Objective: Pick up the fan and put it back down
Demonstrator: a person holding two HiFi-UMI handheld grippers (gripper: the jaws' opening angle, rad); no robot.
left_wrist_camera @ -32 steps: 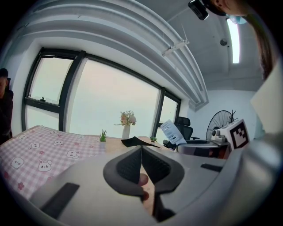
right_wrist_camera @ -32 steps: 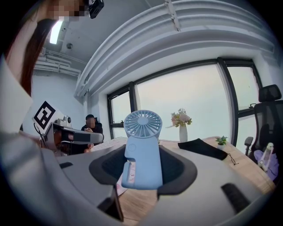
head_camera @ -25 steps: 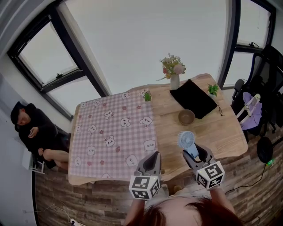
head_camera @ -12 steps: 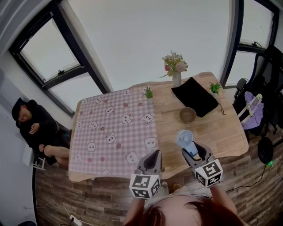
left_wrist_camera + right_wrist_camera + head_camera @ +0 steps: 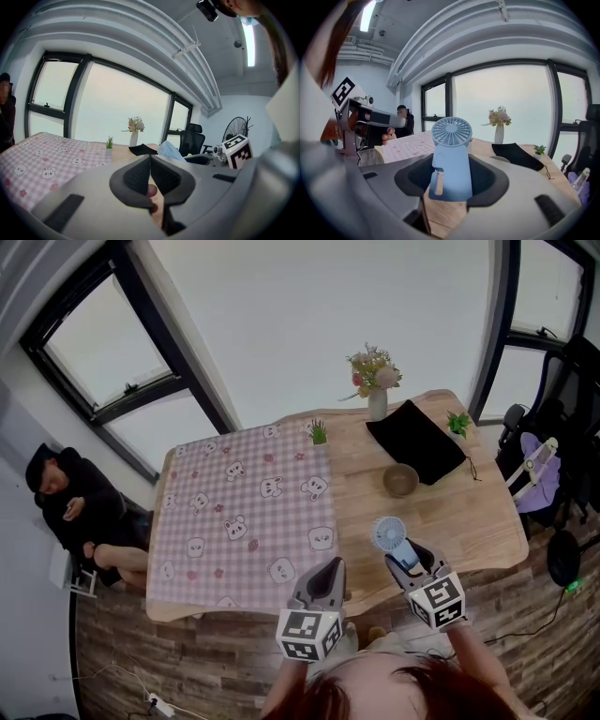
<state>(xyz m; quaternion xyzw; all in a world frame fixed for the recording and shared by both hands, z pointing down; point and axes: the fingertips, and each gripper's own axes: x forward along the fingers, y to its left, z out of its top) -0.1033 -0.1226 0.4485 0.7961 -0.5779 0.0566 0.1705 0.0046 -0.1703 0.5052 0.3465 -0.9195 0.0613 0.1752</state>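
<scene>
Head view, far left: a seated person (image 5: 70, 507), well apart from the table (image 5: 478, 521).
Pink checked cloth (image 5: 234, 493): covers the table's left half.
Person's left gripper (image 5: 329, 568): jaws pressed together, nothing between them, at the table's near edge.
Blue fan (image 5: 389, 534): upright over bare wood near the front edge.
Person's right gripper (image 5: 411, 559): clamped on the fan's handle, round head above the jaws.
Wooden bowl (image 5: 400, 480): beyond the fan, beside a black pouch (image 5: 417, 442).

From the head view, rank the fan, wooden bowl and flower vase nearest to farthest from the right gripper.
1. fan: held in the fingers of the right gripper.
2. wooden bowl: mid-table, beyond it.
3. flower vase: far edge.
</scene>
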